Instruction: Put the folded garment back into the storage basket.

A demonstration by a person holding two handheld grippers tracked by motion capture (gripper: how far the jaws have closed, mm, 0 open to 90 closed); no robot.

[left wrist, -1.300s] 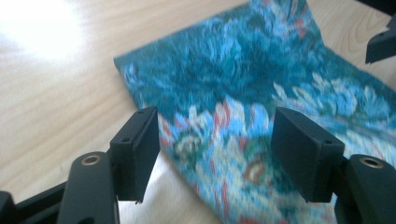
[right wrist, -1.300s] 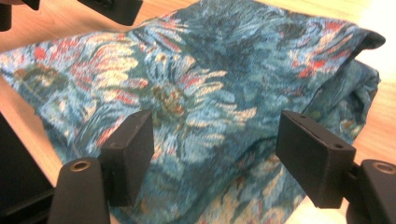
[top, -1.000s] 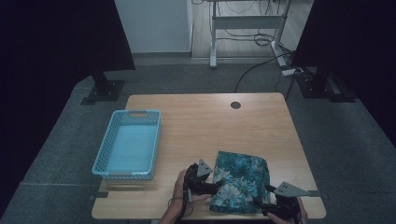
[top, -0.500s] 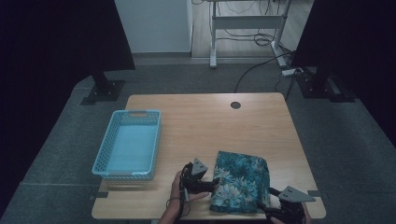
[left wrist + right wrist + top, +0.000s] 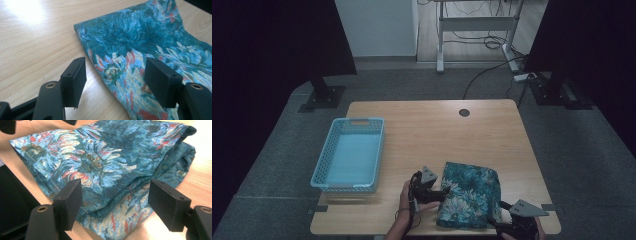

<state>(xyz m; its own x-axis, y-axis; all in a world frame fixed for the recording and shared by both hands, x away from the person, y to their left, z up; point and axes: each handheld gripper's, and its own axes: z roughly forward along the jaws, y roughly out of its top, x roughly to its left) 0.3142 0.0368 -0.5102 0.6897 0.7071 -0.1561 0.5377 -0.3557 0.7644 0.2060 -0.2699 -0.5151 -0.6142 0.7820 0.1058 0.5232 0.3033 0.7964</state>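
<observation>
We have the wooden table point(image 5: 412, 125) before us, with the light blue plastic basket point(image 5: 349, 155) standing empty near its left edge. The folded teal floral cloth point(image 5: 469, 195) lies flat at the near right part of the tabletop, well apart from the basket, its long axis running from the near edge away from us. Our left gripper point(image 5: 443, 192) sits at the cloth's left side, about halfway along; in the left gripper view its jaws stand apart, one over bare wood and the other over the fabric, straddling the folded edge with nothing pinched. Our right gripper point(image 5: 502, 227) waits at the cloth's near right corner, jaws likewise spread, the layered edge lying just ahead between them. We judge the left gripper better placed, since the basket lies to that side.
</observation>
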